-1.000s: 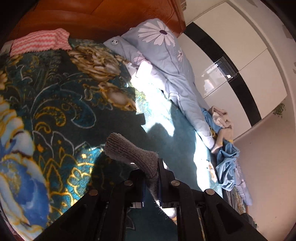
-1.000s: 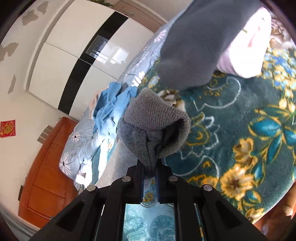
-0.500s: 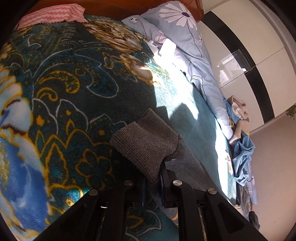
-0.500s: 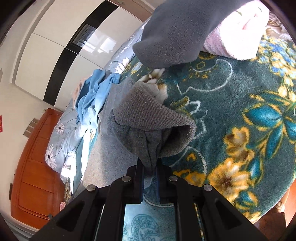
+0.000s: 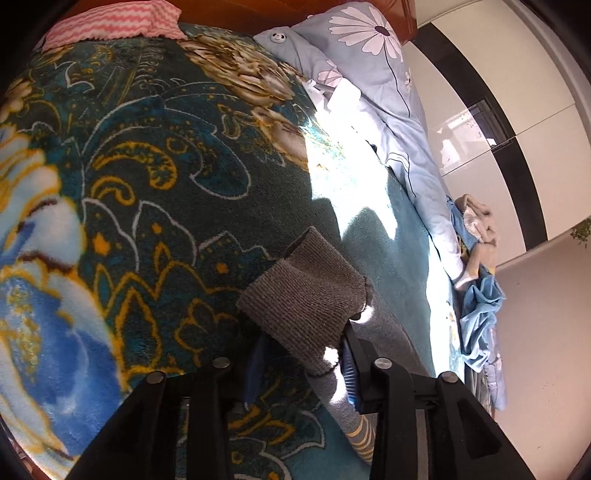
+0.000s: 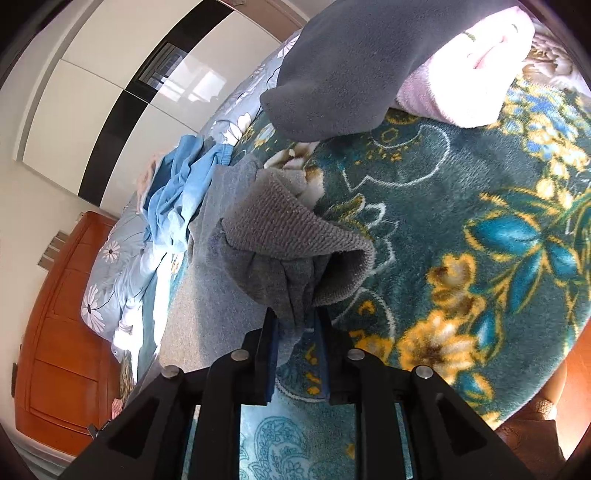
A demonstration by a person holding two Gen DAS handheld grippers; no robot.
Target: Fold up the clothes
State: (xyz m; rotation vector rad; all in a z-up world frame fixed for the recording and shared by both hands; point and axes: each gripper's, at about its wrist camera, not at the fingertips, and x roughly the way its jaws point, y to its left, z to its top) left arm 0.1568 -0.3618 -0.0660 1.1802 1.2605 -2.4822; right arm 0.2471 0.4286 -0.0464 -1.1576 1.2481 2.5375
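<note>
Within the last second the grey garment (image 5: 306, 306) was lowered onto the patterned blanket (image 5: 147, 192), and both sets of jaws were let out. The left gripper (image 5: 299, 354) was seen with jaws wide, the ribbed cuff lying loose between them; the right gripper (image 6: 295, 332) was narrowly parted around a bunched grey fold (image 6: 291, 258). A release after a fold was suggested. Beyond it, on the blanket, a dark fleece (image 6: 351, 66) lay

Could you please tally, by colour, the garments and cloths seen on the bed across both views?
Grey: 2 (knit garment, dark fleece)
Pink: 2 (pale fleece, zigzag cloth)
Light blue: 1 (crumpled pile)
Total: 5
</note>
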